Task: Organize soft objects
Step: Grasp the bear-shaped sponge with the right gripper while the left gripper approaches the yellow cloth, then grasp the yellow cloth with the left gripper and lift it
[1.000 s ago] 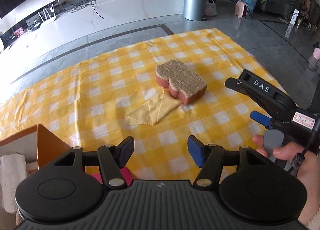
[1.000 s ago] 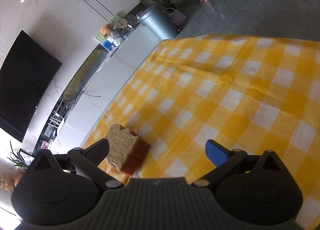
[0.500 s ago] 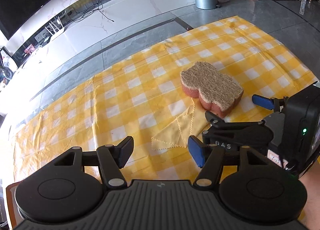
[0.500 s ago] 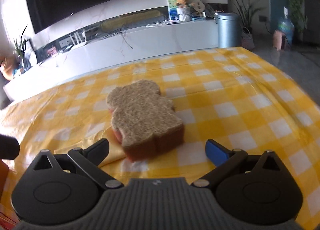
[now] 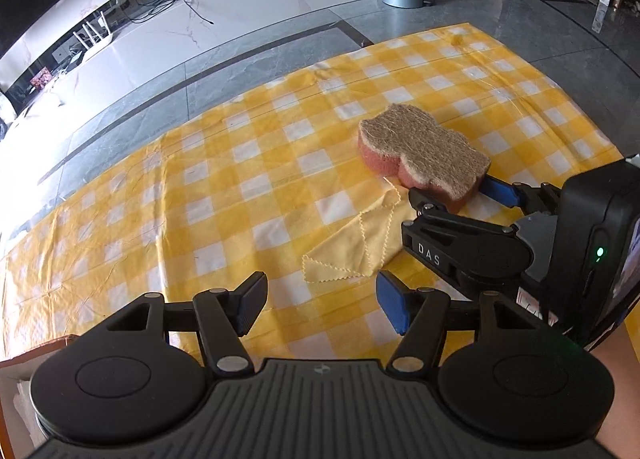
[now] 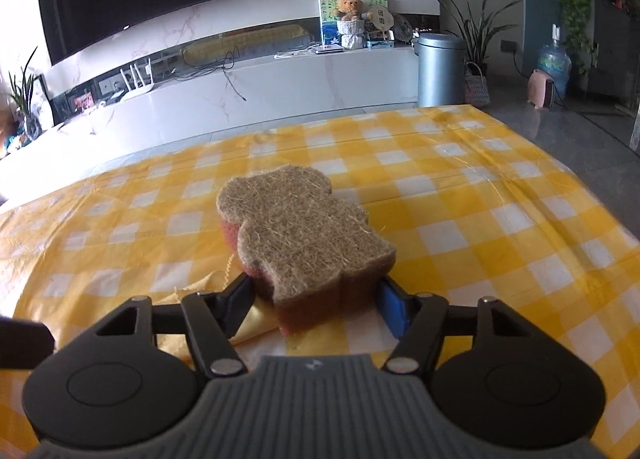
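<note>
A bear-shaped sponge (image 5: 424,153) with a tan scrubbing top and a pink-red body lies on the yellow checked tablecloth (image 5: 224,195). A folded yellow cloth (image 5: 356,243) lies beside it, partly under its near end. My right gripper (image 6: 316,303) is open with its fingers on either side of the sponge's (image 6: 298,235) near end; it shows in the left wrist view (image 5: 452,191) too. My left gripper (image 5: 320,303) is open and empty, held above the tablecloth just short of the yellow cloth.
A brown box corner (image 5: 24,355) with something white inside shows at the lower left. Beyond the cloth lie grey floor tiles, a white TV bench (image 6: 280,87) and a metal bin (image 6: 440,67).
My right gripper has swung round and moved in until its open fingers straddle the sponge's near end. My left gripper has pulled away from the brown box and looks across the cloth.
</note>
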Available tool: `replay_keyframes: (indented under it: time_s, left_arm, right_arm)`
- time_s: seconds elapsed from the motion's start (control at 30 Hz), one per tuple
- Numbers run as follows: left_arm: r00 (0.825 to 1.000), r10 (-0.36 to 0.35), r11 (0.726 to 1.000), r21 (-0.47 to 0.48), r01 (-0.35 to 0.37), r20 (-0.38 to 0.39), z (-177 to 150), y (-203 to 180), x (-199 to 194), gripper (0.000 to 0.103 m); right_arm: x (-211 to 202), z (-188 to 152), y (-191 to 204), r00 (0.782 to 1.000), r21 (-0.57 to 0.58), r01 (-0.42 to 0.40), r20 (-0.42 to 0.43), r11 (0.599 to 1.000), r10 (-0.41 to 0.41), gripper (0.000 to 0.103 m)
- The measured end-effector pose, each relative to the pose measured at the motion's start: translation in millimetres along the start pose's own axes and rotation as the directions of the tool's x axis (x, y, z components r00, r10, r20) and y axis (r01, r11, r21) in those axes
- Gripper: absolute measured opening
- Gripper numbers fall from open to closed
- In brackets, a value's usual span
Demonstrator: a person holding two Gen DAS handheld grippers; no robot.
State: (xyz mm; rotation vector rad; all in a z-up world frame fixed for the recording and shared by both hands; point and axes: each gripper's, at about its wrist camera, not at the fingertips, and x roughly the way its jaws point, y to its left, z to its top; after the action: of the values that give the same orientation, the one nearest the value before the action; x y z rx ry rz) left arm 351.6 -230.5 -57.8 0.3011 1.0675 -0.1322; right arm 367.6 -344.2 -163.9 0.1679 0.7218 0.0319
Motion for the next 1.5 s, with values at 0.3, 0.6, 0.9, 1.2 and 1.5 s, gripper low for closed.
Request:
replay_keyframes:
  time_s: [0.3,0.6,0.9,1.2,1.5]
  left_arm:
    - [0.997,0.016,0.983,0.182,-0.001,-0.082,25,-41,29,0.080]
    - [0.973,-0.153,0.940,0.277,0.198,-0.175,31,-72,70,0.086]
    - [0.980,-0.149,0.957,0.228,0.177,-0.135,45,-68,95,0.087]
    - [0.966,-0.216,0.973,0.057,0.226,-0.145,37,-48,85,0.003]
    - [0.951,-0.262,0.963,0.025,0.269,-0.163,12,-45,28,0.003]
  right_arm:
    - [-16,19,-40,0.993,0.254,0.025,-0.117,0.967,0.005,0.063]
    - [-14,13,-51,0.987,0.284,0.015,-0.158,0.959,0.032,0.063]
    - [-17,16,-62,0.986,0.340,-0.004,-0.158,0.940,0.061,0.063]
    - [-17,18,-64,0.986,0.321,0.013,-0.164,0.947,0.042,0.063]
    - [-20,16,-75,0.984,0.324,0.038,-0.175,0.945,0.020,0.067]
